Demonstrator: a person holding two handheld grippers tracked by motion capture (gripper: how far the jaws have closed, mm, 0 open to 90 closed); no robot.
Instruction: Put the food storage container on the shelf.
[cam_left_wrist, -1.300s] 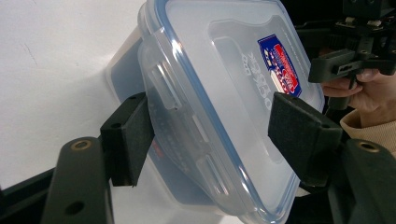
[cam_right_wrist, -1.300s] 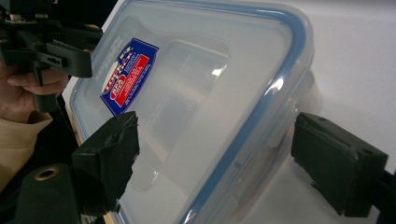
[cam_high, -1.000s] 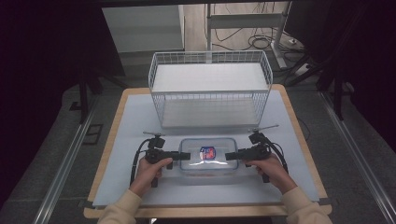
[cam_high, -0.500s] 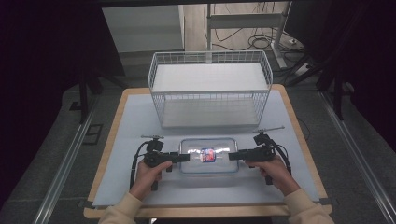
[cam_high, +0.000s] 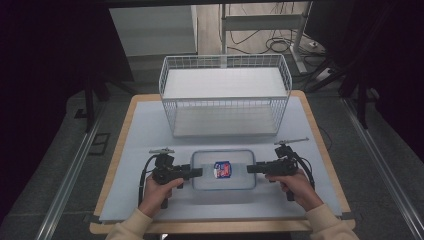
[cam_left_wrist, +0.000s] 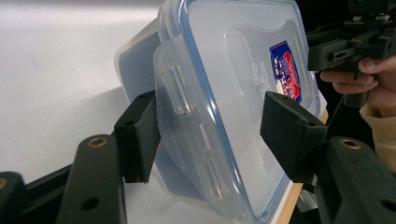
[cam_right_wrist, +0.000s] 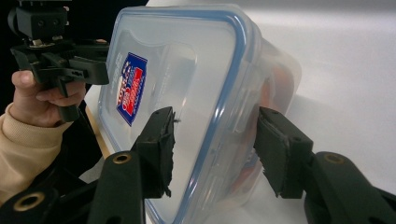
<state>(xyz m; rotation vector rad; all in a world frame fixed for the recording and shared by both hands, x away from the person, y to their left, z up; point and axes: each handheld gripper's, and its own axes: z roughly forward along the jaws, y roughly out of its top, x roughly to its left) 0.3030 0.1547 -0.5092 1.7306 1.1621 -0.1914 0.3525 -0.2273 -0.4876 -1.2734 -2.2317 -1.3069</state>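
Note:
A clear plastic container (cam_high: 223, 181) with a blue-rimmed lid and a red and blue label (cam_high: 221, 169) lies on the white mat near me. My left gripper (cam_high: 199, 172) is at its left end, open. In the left gripper view its jaws straddle the container (cam_left_wrist: 224, 70) at the lid's side latch (cam_left_wrist: 180, 88). My right gripper (cam_high: 248, 169) is at the right end, also open. In the right gripper view its jaws stand on either side of the container's (cam_right_wrist: 187, 70) rim. Something orange shows dimly through the wall (cam_right_wrist: 275, 79).
A white wire basket (cam_high: 225, 95) stands behind the container, across the middle of the table. The white mat (cam_high: 140, 135) covers the wooden tabletop, whose front edge (cam_high: 220, 227) runs just past my hands. Dark floor and metal rails flank the table.
Both grippers have edged slightly toward me and sit at the container's two ends. The container has stayed where it was.

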